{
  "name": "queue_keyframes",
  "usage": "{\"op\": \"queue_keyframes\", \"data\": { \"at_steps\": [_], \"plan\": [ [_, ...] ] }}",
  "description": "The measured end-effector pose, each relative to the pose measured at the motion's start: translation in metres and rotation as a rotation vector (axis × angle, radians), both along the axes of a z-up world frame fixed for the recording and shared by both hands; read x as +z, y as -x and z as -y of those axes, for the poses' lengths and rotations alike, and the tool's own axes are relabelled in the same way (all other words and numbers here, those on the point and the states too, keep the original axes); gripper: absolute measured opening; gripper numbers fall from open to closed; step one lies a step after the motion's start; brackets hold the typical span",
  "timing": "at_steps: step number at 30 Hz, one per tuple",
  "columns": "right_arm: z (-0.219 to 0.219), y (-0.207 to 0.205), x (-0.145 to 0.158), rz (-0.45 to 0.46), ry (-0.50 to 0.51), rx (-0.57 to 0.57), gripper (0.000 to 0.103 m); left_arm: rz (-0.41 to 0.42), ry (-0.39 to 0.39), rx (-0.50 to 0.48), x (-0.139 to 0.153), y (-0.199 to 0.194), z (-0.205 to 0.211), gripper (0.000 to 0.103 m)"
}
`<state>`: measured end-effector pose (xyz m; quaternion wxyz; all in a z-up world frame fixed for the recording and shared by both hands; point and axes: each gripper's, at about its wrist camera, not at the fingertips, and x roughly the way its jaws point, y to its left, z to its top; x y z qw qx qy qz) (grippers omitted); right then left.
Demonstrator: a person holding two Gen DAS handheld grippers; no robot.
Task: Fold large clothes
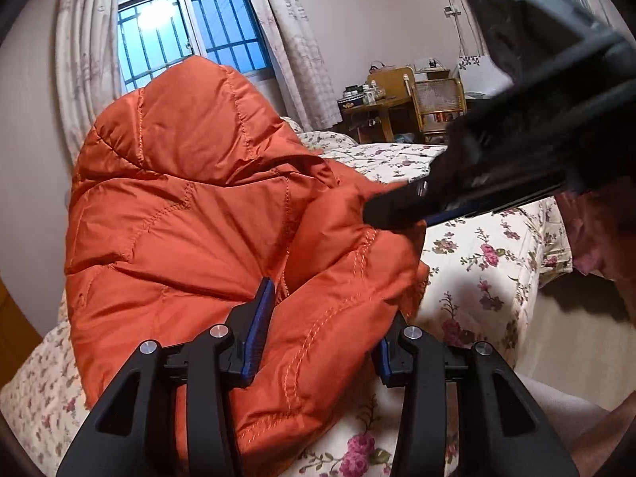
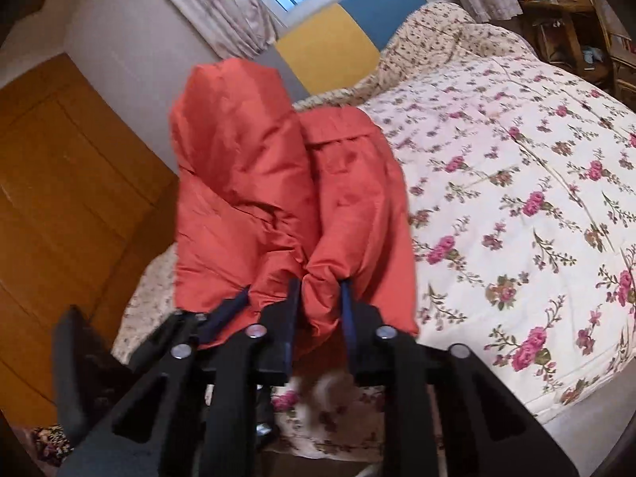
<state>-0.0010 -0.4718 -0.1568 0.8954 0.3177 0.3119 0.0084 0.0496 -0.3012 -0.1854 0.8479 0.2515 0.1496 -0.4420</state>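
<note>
Orange quilted fabric fills both views: the padded jacket (image 1: 198, 206) lies bunched on the floral bedspread (image 1: 489, 270), its long axis running away toward the window (image 1: 187, 28). The left gripper (image 1: 318, 342), nearest, stands part open astride a thick fold. The right gripper (image 2: 318, 302) is pinched on gathered cloth, just right of it. No readable labels or writing.

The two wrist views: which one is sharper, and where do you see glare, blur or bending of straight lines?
Left wrist view: sharper; stitching on the orange jacket reads clearly; a bright glare spot sits on the window; the window frame bows from fisheye distortion. Right wrist view: softer overall, the jacket and the floral bedspread slightly smeared; dark rounded corners frame both views.
</note>
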Motion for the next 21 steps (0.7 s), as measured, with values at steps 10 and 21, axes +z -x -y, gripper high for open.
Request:
{"op": "queue_keyframes", "data": {
  "at_steps": [10, 21],
  "plan": [
    [0.003, -0.007, -0.011, -0.040, 0.053, -0.033, 0.014, -0.049, -0.010, -0.006, 0.002, -0.001, -0.005, 0.042],
    [0.008, -0.035, -0.062, -0.170, 0.114, -0.094, 0.013, -0.231, 0.044, -0.016, 0.022, -0.006, -0.035, 0.042]
  ]
}}
